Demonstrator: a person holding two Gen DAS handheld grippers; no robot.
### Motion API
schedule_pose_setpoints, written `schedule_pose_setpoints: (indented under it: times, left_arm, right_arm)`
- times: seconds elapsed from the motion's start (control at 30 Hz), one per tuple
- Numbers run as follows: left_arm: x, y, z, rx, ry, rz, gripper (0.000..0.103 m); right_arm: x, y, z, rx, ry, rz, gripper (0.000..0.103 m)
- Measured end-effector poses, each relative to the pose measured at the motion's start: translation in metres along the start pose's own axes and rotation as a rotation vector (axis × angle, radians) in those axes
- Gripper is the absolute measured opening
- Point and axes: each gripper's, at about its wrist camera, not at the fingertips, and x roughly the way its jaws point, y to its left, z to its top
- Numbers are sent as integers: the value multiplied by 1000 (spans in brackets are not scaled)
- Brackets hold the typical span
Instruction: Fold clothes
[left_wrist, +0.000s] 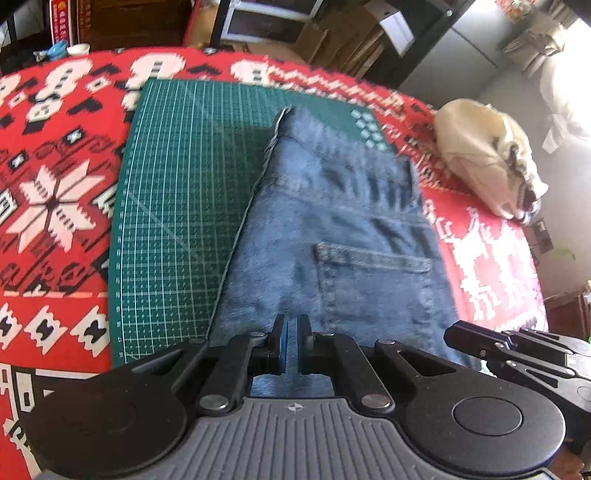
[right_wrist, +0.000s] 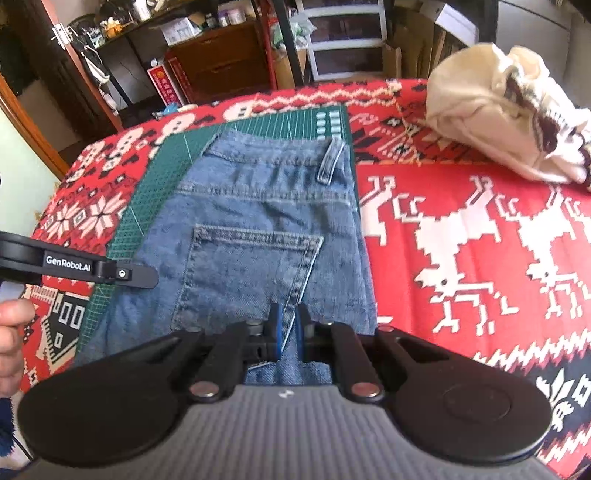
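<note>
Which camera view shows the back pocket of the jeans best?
The right wrist view. There the back pocket of the jeans is sharp and almost whole, with clear stitching. In the left wrist view the pocket is blurred by motion and seen at an angle.

Cluttered room: wooden cabinet (right_wrist: 225, 62), white drawers (right_wrist: 343, 40), sunlit wall (left_wrist: 569, 74).
</note>
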Motion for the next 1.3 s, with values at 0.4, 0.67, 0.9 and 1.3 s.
schedule_pose_setpoints:
  times: [0.4, 0.67, 0.9, 1.3]
  left_arm:
    - [7, 4, 5, 15, -11, 0, 3]
    - [12, -7, 21, 41, -18, 20, 3]
    - [-5, -24, 18, 76, -60, -33, 3]
    - [-1, -2, 0, 21, -52, -37, 3]
  right_arm:
    - [15, -12, -4, 20, 11, 2, 9]
    - [5, -9, 4, 6, -21, -53, 10]
    - [-11, -4, 6, -6, -54, -22, 10]
    - [13, -11, -3, 2, -10, 7, 10]
